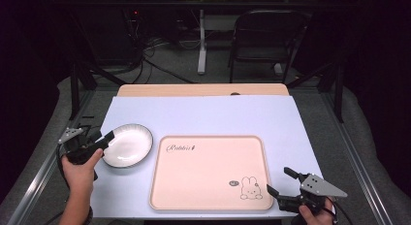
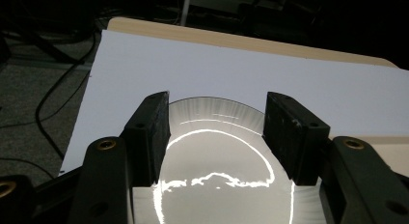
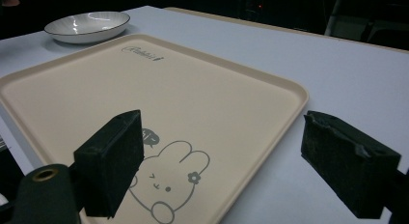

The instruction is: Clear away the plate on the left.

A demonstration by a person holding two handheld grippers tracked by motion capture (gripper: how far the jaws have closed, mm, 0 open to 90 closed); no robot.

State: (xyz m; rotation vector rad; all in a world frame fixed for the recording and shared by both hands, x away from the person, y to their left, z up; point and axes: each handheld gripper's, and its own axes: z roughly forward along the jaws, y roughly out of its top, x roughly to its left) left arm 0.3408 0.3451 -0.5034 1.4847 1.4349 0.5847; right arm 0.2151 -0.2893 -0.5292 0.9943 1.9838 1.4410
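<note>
Left gripper (image 1: pixel 107 136) reaches in from the table's left edge, jaws spread over the near-left rim of a white plate (image 1: pixel 127 145) | right gripper (image 1: pixel 281 182), jaws wide apart, hovers at the near-right corner of a beige tray (image 1: pixel 209 172) | plate rests just left of tray.

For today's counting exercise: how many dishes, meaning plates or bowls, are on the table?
1. The white plate with a dark rim sits on the table's left side, left of the tray, with the left gripper at its edge.
</note>
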